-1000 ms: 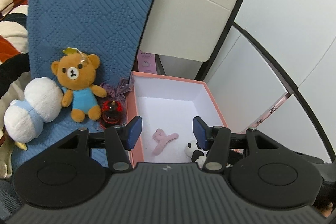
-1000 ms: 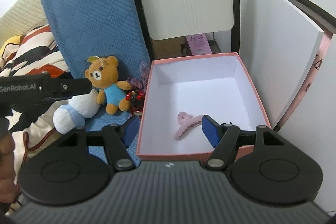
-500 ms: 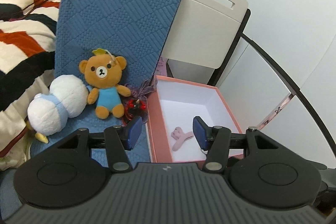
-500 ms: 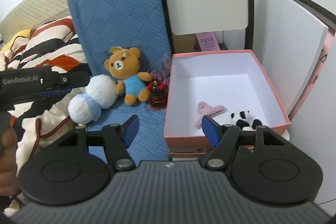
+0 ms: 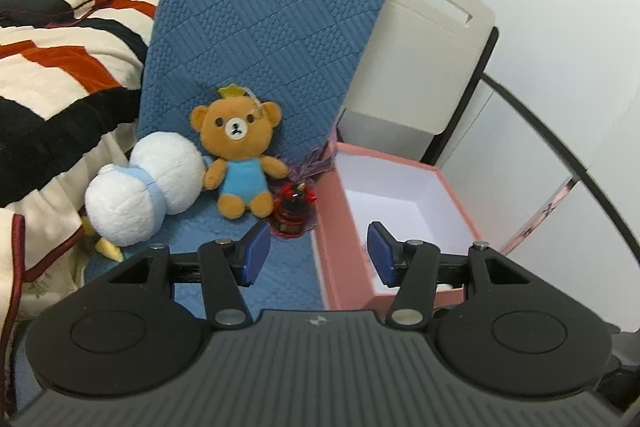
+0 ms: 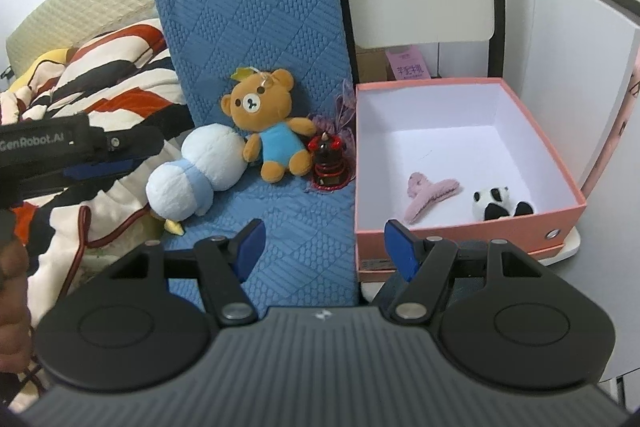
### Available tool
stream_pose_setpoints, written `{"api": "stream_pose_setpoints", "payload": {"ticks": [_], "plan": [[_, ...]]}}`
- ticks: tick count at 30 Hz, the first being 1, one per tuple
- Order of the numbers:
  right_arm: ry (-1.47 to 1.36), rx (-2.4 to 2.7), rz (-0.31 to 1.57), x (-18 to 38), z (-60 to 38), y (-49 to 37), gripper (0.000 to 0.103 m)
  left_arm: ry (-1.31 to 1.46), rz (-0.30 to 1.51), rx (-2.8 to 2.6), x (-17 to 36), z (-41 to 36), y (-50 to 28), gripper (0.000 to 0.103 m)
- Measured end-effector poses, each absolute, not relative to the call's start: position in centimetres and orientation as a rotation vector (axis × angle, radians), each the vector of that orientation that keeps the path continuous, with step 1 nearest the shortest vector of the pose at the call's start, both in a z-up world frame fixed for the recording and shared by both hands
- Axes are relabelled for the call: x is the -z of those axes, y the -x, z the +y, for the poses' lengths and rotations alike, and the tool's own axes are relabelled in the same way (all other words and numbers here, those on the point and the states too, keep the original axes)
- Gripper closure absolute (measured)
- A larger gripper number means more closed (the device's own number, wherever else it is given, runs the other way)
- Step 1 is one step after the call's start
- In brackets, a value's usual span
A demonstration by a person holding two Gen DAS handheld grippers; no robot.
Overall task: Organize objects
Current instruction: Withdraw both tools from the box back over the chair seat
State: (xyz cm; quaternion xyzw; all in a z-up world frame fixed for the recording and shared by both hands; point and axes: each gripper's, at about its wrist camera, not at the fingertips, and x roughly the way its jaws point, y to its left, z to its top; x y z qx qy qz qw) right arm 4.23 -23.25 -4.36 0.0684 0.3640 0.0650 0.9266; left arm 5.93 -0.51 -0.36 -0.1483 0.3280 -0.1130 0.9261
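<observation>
Both claws are spread wide with nothing between the blue pads. The left gripper [image 5: 316,253] hangs over the near edge of the blue quilted mat [image 5: 256,39], its right pad over the pink box [image 5: 340,227]. The right gripper [image 6: 322,247] sits a bit farther back, straddling the mat and the box's near left corner.

The toys line up along the far side of the mat: a white and pale blue plush [image 6: 198,173] on the left, the brown teddy bear [image 6: 270,123] leaning on it, then a small red and black figure [image 6: 328,167] just beside the box's left wall. In the box, near the front, lie a fuzzy pink hair clip [image 6: 428,195] and a little panda plush [image 6: 498,203]. A striped blanket [image 5: 52,67] is bunched up to the left.
</observation>
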Motion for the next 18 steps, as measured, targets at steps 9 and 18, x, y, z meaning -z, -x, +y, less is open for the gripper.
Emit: {"api": "stream_pose_setpoints", "payload": {"ticks": [9, 18], "plan": [[-0.133, -0.135, 0.752, 7.6, -21.6, -5.6, 0.035, 0.303, 0.693, 0.206, 4.5, 1.3, -7.6, 0.043], [-0.092, -0.151, 0.737, 10.1, -20.3, -8.5, 0.035, 0.311, 0.682, 0.184, 7.5, 2.5, -11.0, 0.043]]}}
